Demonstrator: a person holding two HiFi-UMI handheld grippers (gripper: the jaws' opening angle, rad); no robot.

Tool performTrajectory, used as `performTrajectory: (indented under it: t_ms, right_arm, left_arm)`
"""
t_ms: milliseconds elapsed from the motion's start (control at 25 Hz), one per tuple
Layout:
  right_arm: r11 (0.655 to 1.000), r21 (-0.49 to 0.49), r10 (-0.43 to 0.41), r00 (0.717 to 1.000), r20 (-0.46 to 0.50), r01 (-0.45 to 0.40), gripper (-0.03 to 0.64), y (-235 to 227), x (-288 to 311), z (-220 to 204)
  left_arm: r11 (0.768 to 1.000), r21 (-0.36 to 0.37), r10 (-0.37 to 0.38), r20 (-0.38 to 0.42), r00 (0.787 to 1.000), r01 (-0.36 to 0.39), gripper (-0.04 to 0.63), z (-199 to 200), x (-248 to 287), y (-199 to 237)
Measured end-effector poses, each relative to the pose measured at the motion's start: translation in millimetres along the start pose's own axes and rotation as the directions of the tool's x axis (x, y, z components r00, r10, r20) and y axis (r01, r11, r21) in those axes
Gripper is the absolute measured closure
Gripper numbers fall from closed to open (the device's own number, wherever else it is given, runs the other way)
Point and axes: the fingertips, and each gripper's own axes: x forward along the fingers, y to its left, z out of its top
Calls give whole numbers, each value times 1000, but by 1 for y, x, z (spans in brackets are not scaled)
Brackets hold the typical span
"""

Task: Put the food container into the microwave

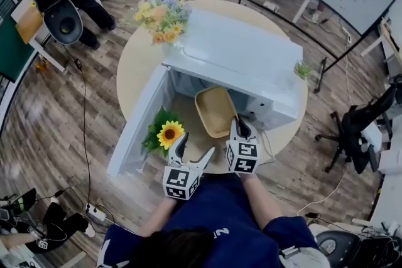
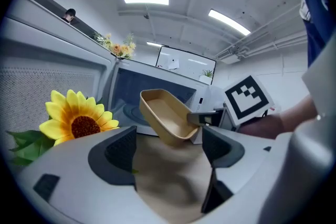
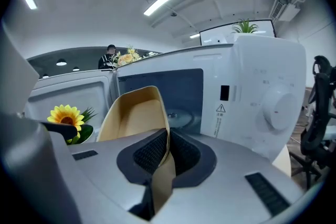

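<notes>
A tan empty food container (image 1: 215, 111) hangs tilted in the air before the open mouth of the white microwave (image 1: 248, 63). My right gripper (image 1: 239, 130) is shut on its near rim; the right gripper view shows the thin container wall (image 3: 157, 128) pinched between the pads. The microwave door (image 1: 135, 124) stands swung open to the left. My left gripper (image 1: 193, 149) is open and holds nothing, low and left of the container (image 2: 167, 117). Through the open microwave cavity (image 3: 173, 97) I see the glass turntable (image 3: 181, 117).
A sunflower with leaves (image 1: 169, 133) lies on the round table (image 1: 135, 69) by the open door, close to my left gripper. A bouquet (image 1: 162, 14) stands behind the microwave. A small plant (image 1: 303, 68) sits at its right end. Office chairs and a whiteboard ring the table.
</notes>
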Motion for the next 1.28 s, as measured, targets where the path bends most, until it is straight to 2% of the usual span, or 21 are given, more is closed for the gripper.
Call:
performTrajectory:
  t_ms: [400, 640, 960, 1120, 1280]
  right_arm:
    - [997, -70, -9, 1000, 8, 10, 586, 4, 59, 32]
    - [997, -51, -59, 998, -13, 58, 586, -4, 87, 32]
    - [992, -34, -123, 990, -68, 121, 586, -18, 116, 20]
    - [992, -27, -129, 988, -81, 127, 583, -17, 124, 19]
    - [987, -26, -163, 983, -84, 161, 578, -21, 129, 23]
  left_arm:
    - [1000, -12, -3, -10, 1000, 2, 206, 1, 10, 8]
    - [1000, -16, -5, -17, 1000, 5, 207, 0, 10, 10]
    - [998, -28, -48, -7, 999, 48, 207, 1, 11, 5]
    - [999, -19, -45, -12, 999, 45, 209, 1, 12, 5]
    - [997, -4, -74, -4, 997, 74, 213, 4, 10, -2]
